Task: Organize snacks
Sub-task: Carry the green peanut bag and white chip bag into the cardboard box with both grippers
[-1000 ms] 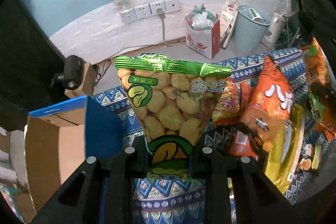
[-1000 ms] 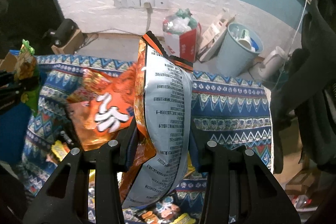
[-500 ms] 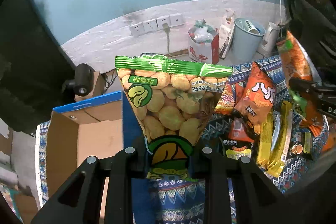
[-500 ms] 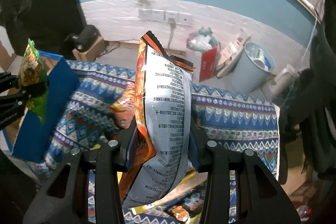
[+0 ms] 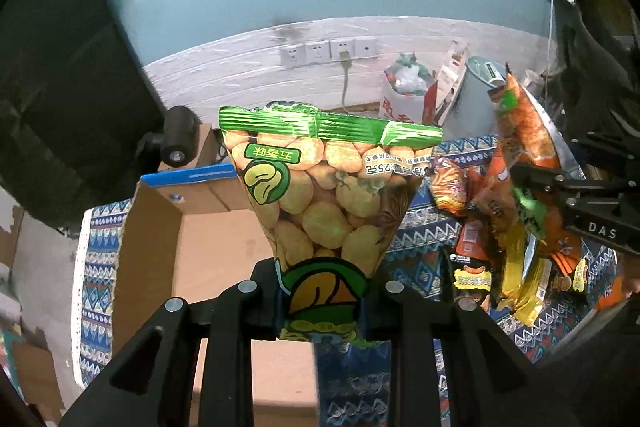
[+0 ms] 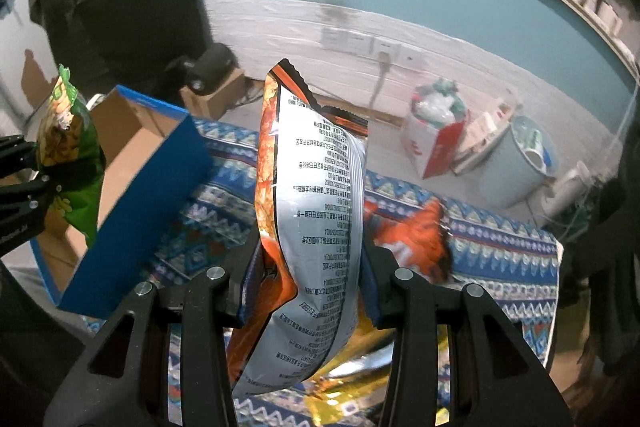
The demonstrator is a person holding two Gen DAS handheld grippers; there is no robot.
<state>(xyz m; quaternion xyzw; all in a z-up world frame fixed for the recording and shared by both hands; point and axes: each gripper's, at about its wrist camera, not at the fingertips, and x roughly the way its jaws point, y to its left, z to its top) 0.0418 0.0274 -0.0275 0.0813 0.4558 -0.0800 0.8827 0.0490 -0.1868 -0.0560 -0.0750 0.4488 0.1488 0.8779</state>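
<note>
Now that both hands have carried their bags away from the snack pile (image 5: 516,267) toward the box (image 5: 160,227), the left gripper (image 5: 320,301) fingers pinch the green bag (image 5: 324,195) over it, and the right gripper (image 6: 308,279) fingers squeeze the orange bag (image 6: 316,219) close behind, ready to drop in.

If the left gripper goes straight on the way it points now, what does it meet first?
Probably the open cardboard box: the left gripper, shut on the green bean snack bag, points down at its inside. Depth is hard to judge; it may reach the patterned cloth beside the box.
</note>
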